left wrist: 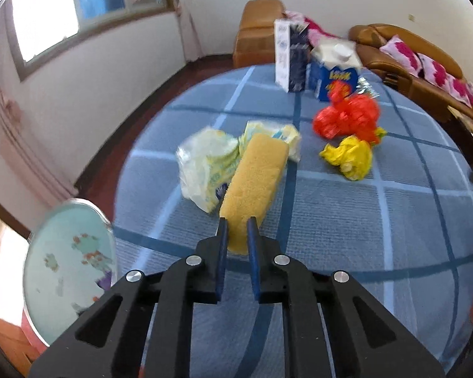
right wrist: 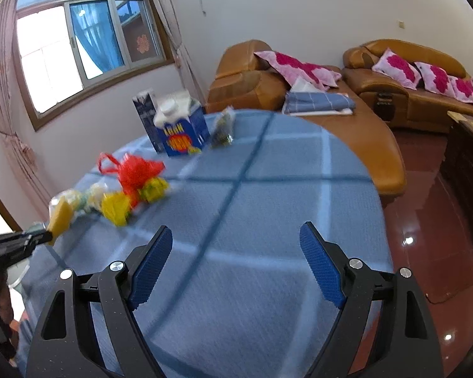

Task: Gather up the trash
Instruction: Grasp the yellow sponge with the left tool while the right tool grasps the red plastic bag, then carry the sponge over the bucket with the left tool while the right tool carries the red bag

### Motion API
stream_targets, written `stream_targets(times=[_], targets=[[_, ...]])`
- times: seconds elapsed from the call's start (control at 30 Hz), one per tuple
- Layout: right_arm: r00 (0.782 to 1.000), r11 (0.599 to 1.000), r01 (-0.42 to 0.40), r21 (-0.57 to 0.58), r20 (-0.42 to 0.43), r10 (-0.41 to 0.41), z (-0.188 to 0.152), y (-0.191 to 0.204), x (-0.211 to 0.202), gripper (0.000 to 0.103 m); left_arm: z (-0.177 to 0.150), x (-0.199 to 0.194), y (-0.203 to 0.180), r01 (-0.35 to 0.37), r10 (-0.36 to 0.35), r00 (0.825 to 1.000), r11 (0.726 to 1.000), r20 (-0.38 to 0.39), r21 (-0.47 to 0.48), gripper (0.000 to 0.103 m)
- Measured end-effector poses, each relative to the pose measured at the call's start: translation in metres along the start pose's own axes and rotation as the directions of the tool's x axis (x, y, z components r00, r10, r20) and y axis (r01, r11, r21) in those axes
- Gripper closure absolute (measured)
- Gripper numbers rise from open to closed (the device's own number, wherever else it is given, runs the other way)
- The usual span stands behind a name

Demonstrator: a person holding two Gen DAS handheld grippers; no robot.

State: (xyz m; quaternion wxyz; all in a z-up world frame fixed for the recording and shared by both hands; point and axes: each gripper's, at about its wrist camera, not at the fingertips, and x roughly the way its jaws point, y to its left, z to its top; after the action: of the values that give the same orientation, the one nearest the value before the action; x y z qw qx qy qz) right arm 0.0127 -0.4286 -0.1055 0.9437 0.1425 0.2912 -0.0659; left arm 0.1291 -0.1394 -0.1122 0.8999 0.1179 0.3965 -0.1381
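Observation:
My left gripper is shut on the near end of a yellow sponge, which sticks out away from me over the blue checked tablecloth. Behind the sponge lies a crumpled pale wrapper. A red plastic bag and a yellow crumpled wrapper lie to its right. In the right wrist view the left gripper shows at the left edge with the sponge. My right gripper stands open above the bare cloth with nothing between its fingers.
A blue carton and a tall dark box stand at the table's far edge, with a small clear packet beside them. A round glass top sits low at the left. Brown sofas with pink cushions stand beyond the table.

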Motion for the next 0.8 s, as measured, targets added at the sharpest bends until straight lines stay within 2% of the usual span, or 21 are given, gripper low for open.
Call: stream_targets(times=[0.1, 0.23, 0.27, 0.43, 0.5, 0.53, 0.57, 0.6, 0.67, 0.8], targets=[[0.999, 0.999, -0.029, -0.026, 0.012, 0.029, 0.026, 0.02, 0.012, 0.023, 0.002, -0.018, 0.009, -0.003, 0.002, 1.0, 1.0, 0.026, 0.012, 0.091], [0.996, 0.993, -0.088, -0.073, -0.027, 0.086, 0.055, 0.058, 0.048, 0.036, 0.002, -0.035, 0.035, -0.054, 0.054, 0.997, 0.999, 0.054, -0.001, 0.091], [0.995, 0.992, -0.097, -0.083, -0.038, 0.094, 0.06, 0.068, 0.058, 0.037, 0.001, -0.036, 0.042, -0.06, 0.06, 0.997, 0.998, 0.052, -0.008, 0.091], [0.991, 0.984, -0.114, -0.135, -0.088, 0.103, 0.066, 0.107, 0.095, 0.037, -0.011, -0.04, 0.075, -0.108, 0.108, 0.994, 0.994, 0.03, -0.029, 0.091], [0.99, 0.98, -0.09, -0.18, -0.12, 0.069, 0.062, 0.118, 0.111, 0.037, -0.017, -0.04, 0.086, -0.128, 0.129, 0.992, 0.991, 0.017, -0.03, 0.091], [0.988, 0.976, -0.087, -0.198, -0.143, 0.059, 0.06, 0.121, 0.118, 0.045, -0.02, -0.039, 0.091, -0.131, 0.132, 0.991, 0.991, 0.01, -0.034, 0.091], [0.985, 0.974, -0.089, -0.211, -0.163, 0.054, 0.058, 0.123, 0.124, 0.068, -0.022, -0.039, 0.096, -0.135, 0.136, 0.991, 0.99, 0.006, -0.04, 0.091], [0.982, 0.969, -0.085, -0.231, -0.187, 0.042, 0.055, 0.125, 0.131, 0.079, -0.023, -0.04, 0.099, -0.141, 0.141, 0.99, 0.989, 0.005, -0.043, 0.091], [0.983, 0.962, -0.08, -0.262, -0.18, 0.033, 0.052, 0.127, 0.13, 0.09, -0.027, -0.041, 0.108, -0.151, 0.152, 0.988, 0.987, 0.004, -0.054, 0.091], [0.994, 0.95, -0.06, -0.307, -0.11, 0.027, 0.056, 0.135, 0.113, 0.095, -0.03, -0.048, 0.121, -0.189, 0.191, 0.982, 0.98, 0.016, -0.068, 0.091]])
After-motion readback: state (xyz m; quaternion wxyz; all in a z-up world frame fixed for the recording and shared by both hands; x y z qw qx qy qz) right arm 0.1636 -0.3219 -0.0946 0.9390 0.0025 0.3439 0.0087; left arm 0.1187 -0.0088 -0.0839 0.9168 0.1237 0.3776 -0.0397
